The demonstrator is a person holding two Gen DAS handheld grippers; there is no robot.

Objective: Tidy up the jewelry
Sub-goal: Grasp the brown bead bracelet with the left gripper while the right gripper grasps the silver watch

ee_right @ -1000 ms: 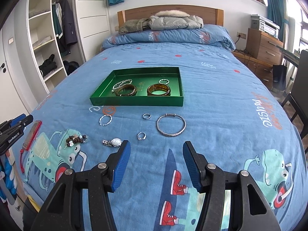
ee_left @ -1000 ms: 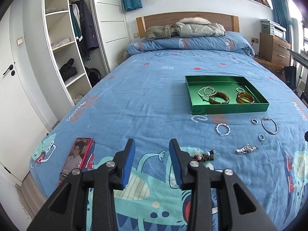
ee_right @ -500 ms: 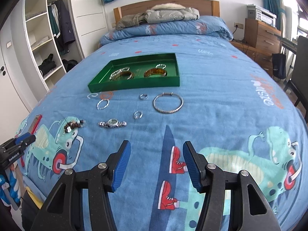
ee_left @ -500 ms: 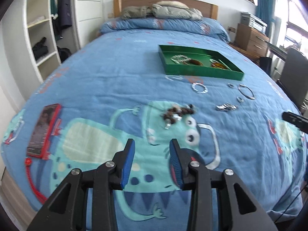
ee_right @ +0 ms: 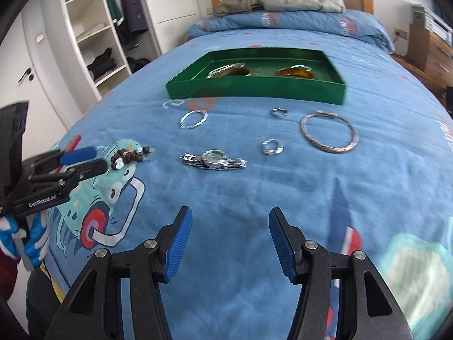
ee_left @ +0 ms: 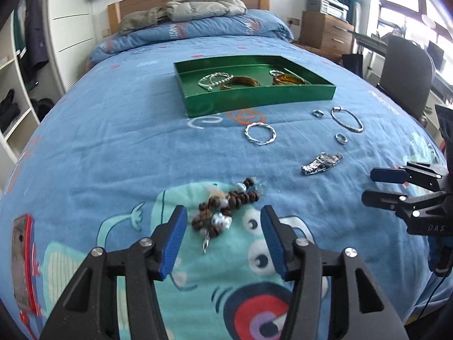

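Note:
A green tray point(ee_left: 254, 96) point(ee_right: 254, 86) on the blue bedspread holds silver bangles and two amber bangles. In front of it lie a twisted silver ring bangle point(ee_left: 260, 133) point(ee_right: 194, 119), a large silver bangle point(ee_left: 346, 119) point(ee_right: 328, 136), two small rings point(ee_left: 341, 138) point(ee_left: 317, 112), a silver watch point(ee_left: 321, 163) point(ee_right: 213, 160) and a brown bead bracelet point(ee_left: 223, 209) point(ee_right: 128, 157). My left gripper point(ee_left: 223, 239) point(ee_right: 82, 158) is open, its fingertips just short of the bead bracelet on either side. My right gripper point(ee_right: 229, 243) point(ee_left: 382, 187) is open and empty, short of the watch.
A red-cased phone point(ee_left: 24, 260) lies at the bed's left edge. Pillows and jackets point(ee_left: 198, 8) are at the headboard. A wardrobe point(ee_right: 93, 34) stands left of the bed, a dresser point(ee_left: 325, 32) and a dark chair point(ee_left: 407, 70) to the right.
Both grippers have moved forward and lower toward the bedspread. The left gripper has opened wider and come up to the bead bracelet. The right one has neared the watch.

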